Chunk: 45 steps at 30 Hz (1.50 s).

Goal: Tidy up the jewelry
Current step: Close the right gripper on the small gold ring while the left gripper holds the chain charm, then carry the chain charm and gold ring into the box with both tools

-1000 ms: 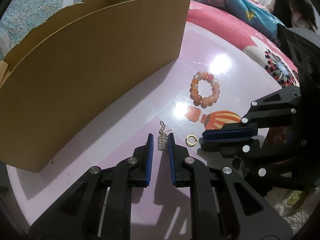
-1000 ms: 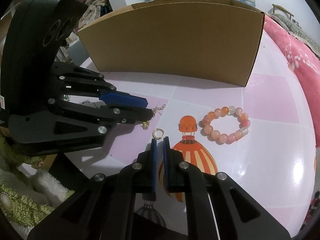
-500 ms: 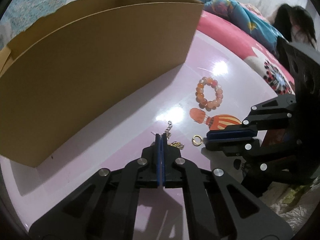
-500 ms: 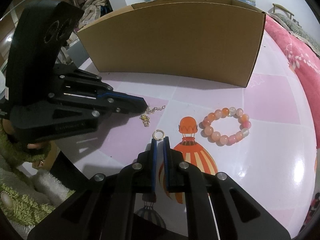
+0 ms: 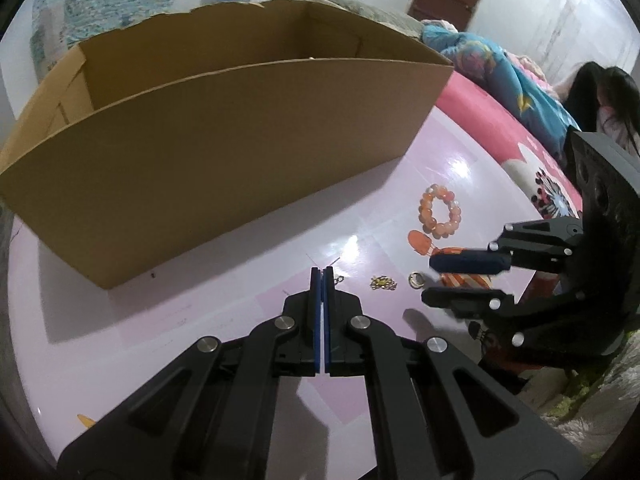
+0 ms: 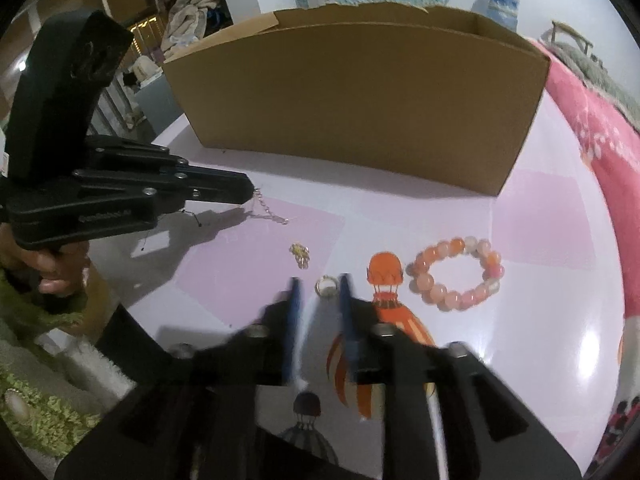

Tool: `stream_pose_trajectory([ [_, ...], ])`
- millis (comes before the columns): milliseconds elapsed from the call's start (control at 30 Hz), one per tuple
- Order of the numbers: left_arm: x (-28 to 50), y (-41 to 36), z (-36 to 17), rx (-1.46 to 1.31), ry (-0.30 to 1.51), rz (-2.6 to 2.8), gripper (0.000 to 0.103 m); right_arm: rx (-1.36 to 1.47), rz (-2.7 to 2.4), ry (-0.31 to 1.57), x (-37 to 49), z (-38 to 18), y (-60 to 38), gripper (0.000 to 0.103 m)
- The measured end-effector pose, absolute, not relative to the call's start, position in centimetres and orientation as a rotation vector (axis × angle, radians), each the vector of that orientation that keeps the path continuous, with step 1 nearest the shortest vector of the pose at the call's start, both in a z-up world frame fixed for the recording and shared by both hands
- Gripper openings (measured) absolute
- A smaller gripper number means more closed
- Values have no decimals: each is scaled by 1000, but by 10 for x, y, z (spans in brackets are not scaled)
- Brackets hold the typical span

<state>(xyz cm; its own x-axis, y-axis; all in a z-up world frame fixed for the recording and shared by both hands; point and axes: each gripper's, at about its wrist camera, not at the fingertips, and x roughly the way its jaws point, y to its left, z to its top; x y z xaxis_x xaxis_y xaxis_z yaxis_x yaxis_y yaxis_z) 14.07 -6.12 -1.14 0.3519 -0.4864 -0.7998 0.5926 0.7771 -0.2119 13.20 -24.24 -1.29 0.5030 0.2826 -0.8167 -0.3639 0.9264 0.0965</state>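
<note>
My left gripper (image 6: 250, 191) comes in from the left of the right-wrist view with its jaws pressed together on one end of a thin chain (image 6: 269, 211). The loose end trails onto the pink tabletop (image 6: 552, 320). The chain looks very light and limp. It will swing and could slip from flat pads, so I would keep the pinch firm and carry it slowly to the cardboard box (image 6: 360, 96) along the top of the frame.

Just right of the chain, near the centre, lies a small gold charm (image 6: 300, 254). It looks flimsy and uneven, so I would take it across its widest part.

At lower centre my right gripper (image 6: 318, 292) has its jaws parted a little; they have just been opening. The gold ring (image 6: 326, 286) lies between the tips, untouched. It is hard, smooth and low on a glossy surface, so it may skate away. I would close across its rim.

Further right lies the orange bead bracelet (image 6: 456, 274). It is heavier, with rounded, slippery beads, and is best held across one side of the loop.
</note>
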Motion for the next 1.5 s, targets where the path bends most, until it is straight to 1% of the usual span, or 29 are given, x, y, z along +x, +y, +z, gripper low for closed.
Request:
stream_pose_trajectory([
  [200,141,-54,-12,106,987,-682,0,-183,383,972,135,-19,-225,27],
  [400,139,-50,-7,96,970,-677,0,-164,376,982,138,-18,-223,26],
  [433,139,-50,-6,95,967,-675,0,-162,375,984,138,-18,-222,26],
  [600,134,-45,3,93,948,-669,0,-133,386,996,143,-22,-227,11],
  [967,116,-32,29,99,892,-636,0,-125,386,963,128,-19,-237,11],
  [1167,105,-29,62,97,835,-647,0,-121,392,869,113,17,-245,11],
  [1267,103,-31,93,101,768,-680,0,-120,412,775,111,54,-250,11],
  [1400,109,-33,134,123,669,-719,0,-137,436,642,129,102,-258,11],
  [1500,130,-38,154,134,638,-753,0,-120,471,599,153,127,-265,11],
])
